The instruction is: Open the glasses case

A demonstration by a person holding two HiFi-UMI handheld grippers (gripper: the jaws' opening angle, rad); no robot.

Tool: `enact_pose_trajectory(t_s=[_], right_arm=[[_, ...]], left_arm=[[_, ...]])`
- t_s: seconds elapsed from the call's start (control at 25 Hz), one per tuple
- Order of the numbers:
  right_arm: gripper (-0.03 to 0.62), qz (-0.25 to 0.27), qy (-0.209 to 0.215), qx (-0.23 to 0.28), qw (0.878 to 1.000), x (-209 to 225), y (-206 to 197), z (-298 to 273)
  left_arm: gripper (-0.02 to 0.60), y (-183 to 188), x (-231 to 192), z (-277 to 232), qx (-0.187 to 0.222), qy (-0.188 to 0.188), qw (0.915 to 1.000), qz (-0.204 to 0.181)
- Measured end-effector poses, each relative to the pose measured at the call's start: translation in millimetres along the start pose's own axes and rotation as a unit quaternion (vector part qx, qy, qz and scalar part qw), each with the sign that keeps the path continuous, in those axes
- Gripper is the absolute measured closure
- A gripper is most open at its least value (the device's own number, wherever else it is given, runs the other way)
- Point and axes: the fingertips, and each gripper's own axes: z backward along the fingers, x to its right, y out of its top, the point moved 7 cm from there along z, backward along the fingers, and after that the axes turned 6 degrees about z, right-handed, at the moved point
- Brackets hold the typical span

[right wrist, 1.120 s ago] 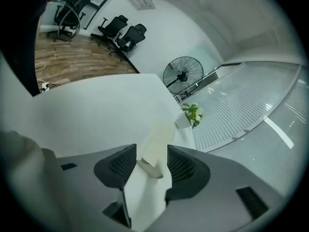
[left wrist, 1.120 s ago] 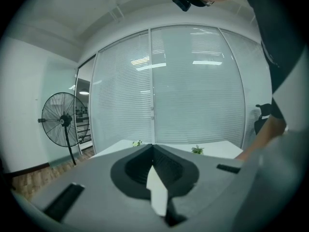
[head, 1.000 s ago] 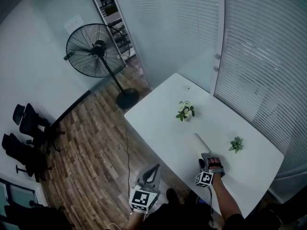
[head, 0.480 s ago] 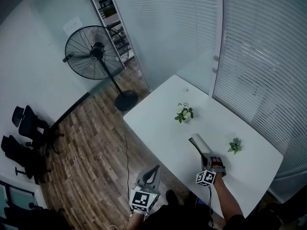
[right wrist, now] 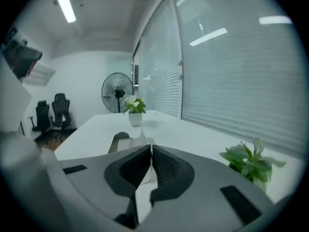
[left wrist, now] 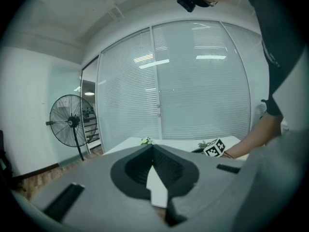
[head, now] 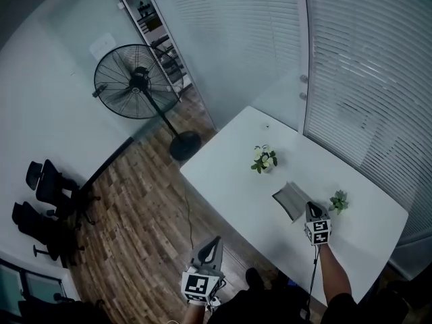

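Glasses case sits on the white tabletop, toward its right side, between the small flower pot and the little green plant. From the head view it reads as a wide gray slab with a lighter edge, so it looks splayed open rather than shut. The right gripper view agrees. There the glasses case lies just ahead of the tips, a rounded gray shell with a paler flap next to it. The inside isn't visible, so I can't tell whether glasses are in it.

My right tongs are just beside the case on its near side. I can't tell from above whether they touch it. In their own view the right tongs are pressed together, with only a hairline between the pads and nothing pinched.

My left tongs are off the tabletop, over the wood floor, well apart from the case. In their own view the left tongs are pressed together too, and empty.

Progress, as a judgement: the opening looks done or all but done. What may be left is confirming the lid lies fully back and clearing the right tongs away. The left tongs, placed as they are, have no part in it.
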Motion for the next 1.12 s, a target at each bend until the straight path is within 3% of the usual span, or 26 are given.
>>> enact_pose_trajectory(t_s=[0.16, 0.44, 0.64, 0.72, 0.84, 1.0, 1.12], right_arm=[[0.569, -0.138, -0.015, 0.013, 0.99, 16, -16, -6], [0.56, -0.249, -0.004, 0.041, 0.968, 25, -15, -5], [0.559, -0.336, -0.041, 0.07, 0.938, 41, -27, 12], [0.559, -0.327, -0.047, 0.076, 0.941, 46, -22, 19], [0.566, -0.263, -0.032, 0.099, 0.959, 44, 13, 36], [0.579, -0.112, -0.011, 0.134, 0.985, 24, 102, 71], [0.579, -0.032, -0.009, 0.183, 0.983, -6, 178, 120]], left_arm=[[0.589, -4, -7, 5, -0.006, 0.014, 0.9999, 0.002], [0.589, -4, -6, 5, -0.003, 0.014, 0.9999, 0.007], [0.589, -4, -8, 9, 0.001, 0.016, 0.9998, 0.01], [0.589, -5, -11, 10, 0.002, 0.019, 0.9998, 0.01], [0.589, -6, -16, 11, 0.007, 0.023, 0.9997, 0.01], [0.589, 3, -29, 10, 0.025, 0.039, 0.9988, 0.013], [0.589, 31, -41, 13, 0.056, 0.068, 0.9959, 0.017]])
